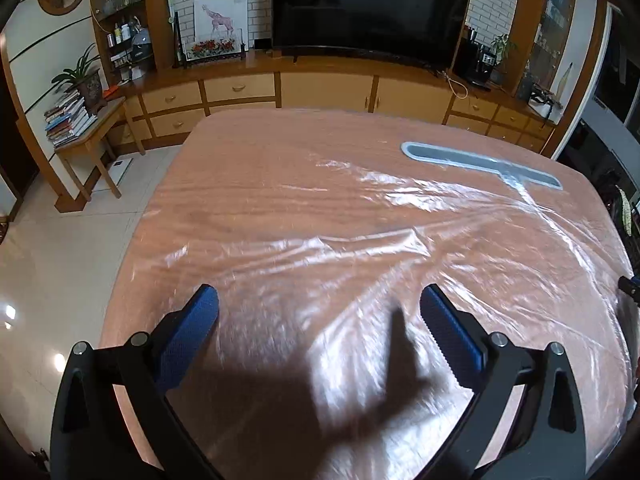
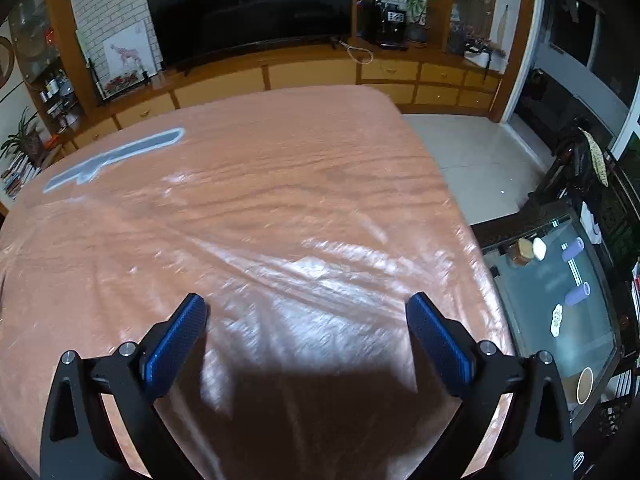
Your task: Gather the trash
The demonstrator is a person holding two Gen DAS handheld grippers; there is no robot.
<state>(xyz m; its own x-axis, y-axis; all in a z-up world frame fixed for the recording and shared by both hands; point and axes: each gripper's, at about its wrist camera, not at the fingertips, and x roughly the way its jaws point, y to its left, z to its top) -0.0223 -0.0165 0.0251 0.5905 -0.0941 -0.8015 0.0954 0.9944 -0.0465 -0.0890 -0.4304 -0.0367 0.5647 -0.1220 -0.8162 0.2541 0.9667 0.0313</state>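
From the left wrist, the left gripper (image 1: 319, 312) hung spread wide and empty over the table (image 1: 248, 184), whose clear plastic sheet (image 1: 360, 248) lay wrinkled; a grey strip (image 1: 476, 164) ran along the far right edge. From the right wrist, the right gripper (image 2: 306, 318) was likewise released above the sheet (image 2: 320, 268), the strip (image 2: 120, 152) lying toward the far left corner and a glass side table (image 2: 532, 304) holding small items beside the right edge.

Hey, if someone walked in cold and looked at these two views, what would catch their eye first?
The big table, draped in glossy clear plastic sheet over its orange-brown top, fills both views. A grey T-shaped mark sits near its far edge, with a large dark TV behind. Both the left gripper and right gripper hang open and hold nothing.
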